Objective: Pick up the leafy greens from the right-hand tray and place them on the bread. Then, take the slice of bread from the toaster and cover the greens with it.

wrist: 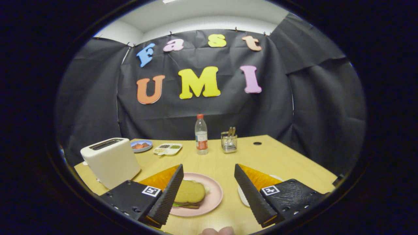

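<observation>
Here we are above the wooden surface (228, 156), and the gripper (208, 176) hangs with its fingers spread wide apart, nothing held between them. In the gap, partly tucked behind the left finger (168, 195), sits the pink plate (214, 194) with the sandwich on it: a slice of bread (190, 192) lies on top, and a thin strip of the leafy greens (179, 204) peeks out underneath at its near edge. The plate's right rim stops short of the right finger (253, 195), leaving a lane of bare wood between them. Behind that right finger, a white tray (243, 195) shows just a sliver of rim. Off to the left stands the white toaster (110, 161), close to the surface's left edge, its slots up top. Further back there's open wood, then a blue plate (141, 145), a small divided dish (167, 148), a bottle (201, 135) and a metal holder (229, 142) lined up near the far edge, well apart from the fingers
</observation>
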`<act>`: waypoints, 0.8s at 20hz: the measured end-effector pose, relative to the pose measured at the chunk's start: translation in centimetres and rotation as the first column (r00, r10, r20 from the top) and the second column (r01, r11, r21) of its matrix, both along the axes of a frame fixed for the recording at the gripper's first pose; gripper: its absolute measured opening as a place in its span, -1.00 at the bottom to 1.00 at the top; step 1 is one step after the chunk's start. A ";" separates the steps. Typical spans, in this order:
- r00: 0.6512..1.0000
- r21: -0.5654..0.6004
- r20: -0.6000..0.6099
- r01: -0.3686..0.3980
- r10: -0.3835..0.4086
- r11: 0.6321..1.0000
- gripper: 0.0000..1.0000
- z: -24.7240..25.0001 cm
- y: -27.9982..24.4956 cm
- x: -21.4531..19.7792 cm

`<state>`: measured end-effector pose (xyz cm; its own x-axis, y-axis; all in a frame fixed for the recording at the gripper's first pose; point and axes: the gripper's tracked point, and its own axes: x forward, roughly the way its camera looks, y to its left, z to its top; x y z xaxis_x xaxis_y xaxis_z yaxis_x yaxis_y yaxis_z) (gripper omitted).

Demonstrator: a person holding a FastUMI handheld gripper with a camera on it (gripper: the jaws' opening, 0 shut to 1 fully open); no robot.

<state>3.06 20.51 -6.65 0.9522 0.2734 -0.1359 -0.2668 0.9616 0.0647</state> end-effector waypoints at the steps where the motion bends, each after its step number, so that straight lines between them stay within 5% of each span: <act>1: 0.999 0.002 0.033 0.014 -0.014 1.000 0.91 1.3 -1.1 -0.3; 9: 0.961 0.015 0.219 0.172 -0.171 0.985 0.91 10.2 -11.4 -3.1; 16: 0.941 0.037 0.240 0.239 -0.240 0.970 0.90 11.5 -15.6 -3.9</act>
<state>-0.85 4.90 4.85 0.9937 0.0334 0.1069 -0.0372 0.9987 0.0341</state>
